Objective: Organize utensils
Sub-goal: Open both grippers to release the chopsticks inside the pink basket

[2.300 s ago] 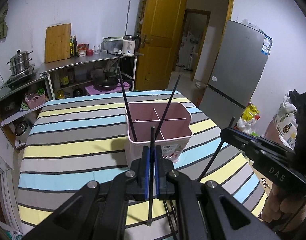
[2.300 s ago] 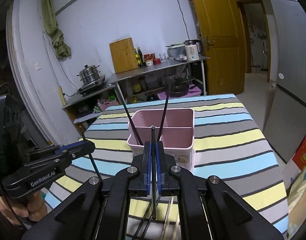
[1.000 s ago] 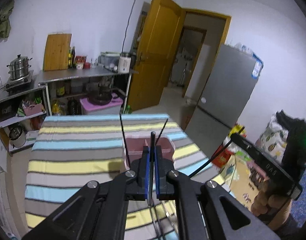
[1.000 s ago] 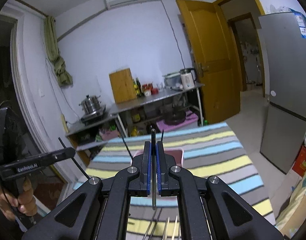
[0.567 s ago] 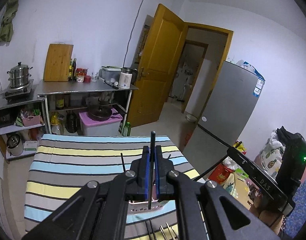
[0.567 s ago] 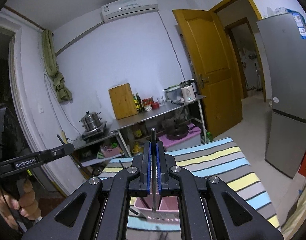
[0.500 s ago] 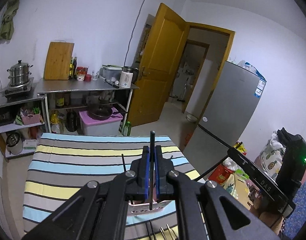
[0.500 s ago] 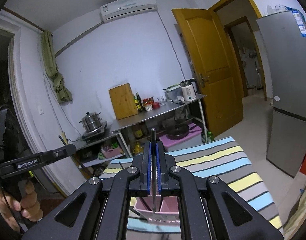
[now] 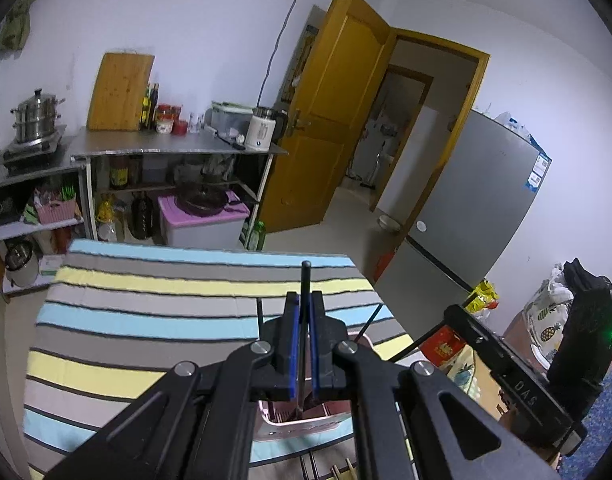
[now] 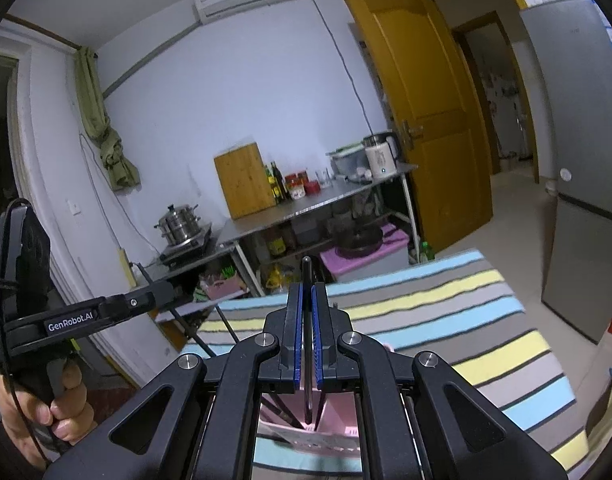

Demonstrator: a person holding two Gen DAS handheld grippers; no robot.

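Observation:
My left gripper point(image 9: 300, 340) is shut on a black chopstick point(image 9: 305, 280) held upright, its lower end over the pink divided utensil holder point(image 9: 306, 426), which is mostly hidden behind my fingers. My right gripper point(image 10: 306, 332) is shut on another black chopstick point(image 10: 306, 276), its lower end reaching down into the pink holder point(image 10: 338, 420). Two more black chopsticks point(image 9: 258, 312) lean out of the holder. Each gripper shows in the other's view: the right one point(image 9: 518, 384), the left one point(image 10: 85, 316).
The holder stands on a table with a striped cloth point(image 9: 145, 320). Loose chopsticks point(image 9: 338, 472) lie at the table's near edge. A steel counter point(image 9: 173, 148) with kitchenware stands behind, a yellow door point(image 9: 326, 120) and a grey fridge point(image 9: 474, 216) at the right.
Both grippers rose high above the table with their chopsticks, then came down a little over the holder. The right chopstick's lower end now reaches into the holder.

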